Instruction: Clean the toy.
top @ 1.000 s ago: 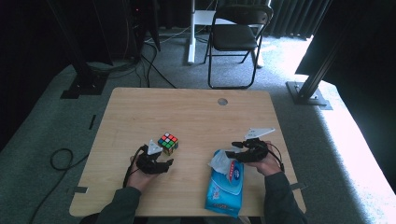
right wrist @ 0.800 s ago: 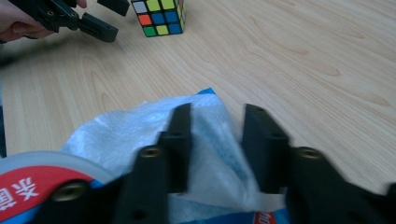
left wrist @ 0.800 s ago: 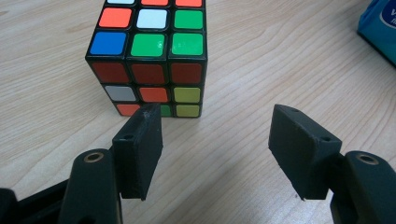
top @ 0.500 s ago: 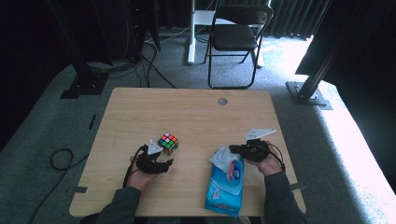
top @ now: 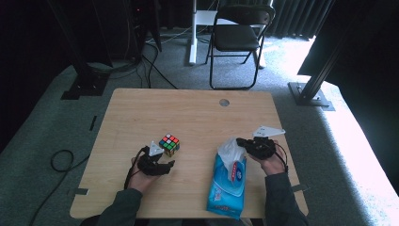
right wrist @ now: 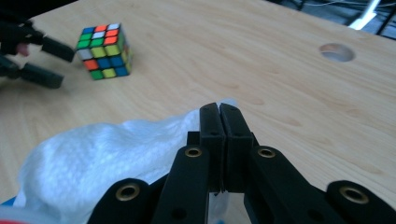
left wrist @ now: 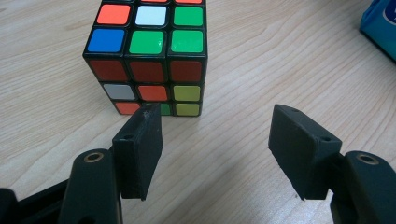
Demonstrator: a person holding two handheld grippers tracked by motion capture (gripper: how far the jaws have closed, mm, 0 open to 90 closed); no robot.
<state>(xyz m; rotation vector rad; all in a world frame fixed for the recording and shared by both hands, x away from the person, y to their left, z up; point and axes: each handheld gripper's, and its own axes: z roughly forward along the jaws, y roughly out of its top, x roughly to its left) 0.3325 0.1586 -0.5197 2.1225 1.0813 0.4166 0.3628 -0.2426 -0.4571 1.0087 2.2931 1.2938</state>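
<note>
High view: light wooden table point(top: 141, 113) with a cable hole point(top: 224, 102) near 12 o'clock. Left gripper point(top: 165, 165) low at 7 o'clock, cube point(top: 169, 144) just beyond its tips, apart from them. Right gripper point(top: 241, 142) at 4 o'clock, at the top of a blue pack point(top: 227, 186), white wipe point(top: 231, 148) bunched up at the pack's opening. Folding chair point(top: 238, 33) on the floor past the far edge.

Left gripper view: jaws standing well apart, nothing between them, bare wood in the gap. Cube point(left wrist: 148, 56) resting on the table at 11 o'clock, close ahead of the left pad point(left wrist: 140, 149), no contact visible. Corner of the pack point(left wrist: 380, 25) at 2 o'clock.

Right gripper view: jaws just closed, now pressed tight together on the wipe point(right wrist: 102, 158), which spreads out toward 8 o'clock. Cube point(right wrist: 103, 50) at 10 o'clock, well apart, other gripper point(right wrist: 35, 58) beside it.

Risks, as a judgement: thin pinch near the wipe's edge, so likely to tear or slip free on a sharp pull; pack unweighted, so may lift or slide along with the wipe; a second wipe may trail out behind the first.
</note>
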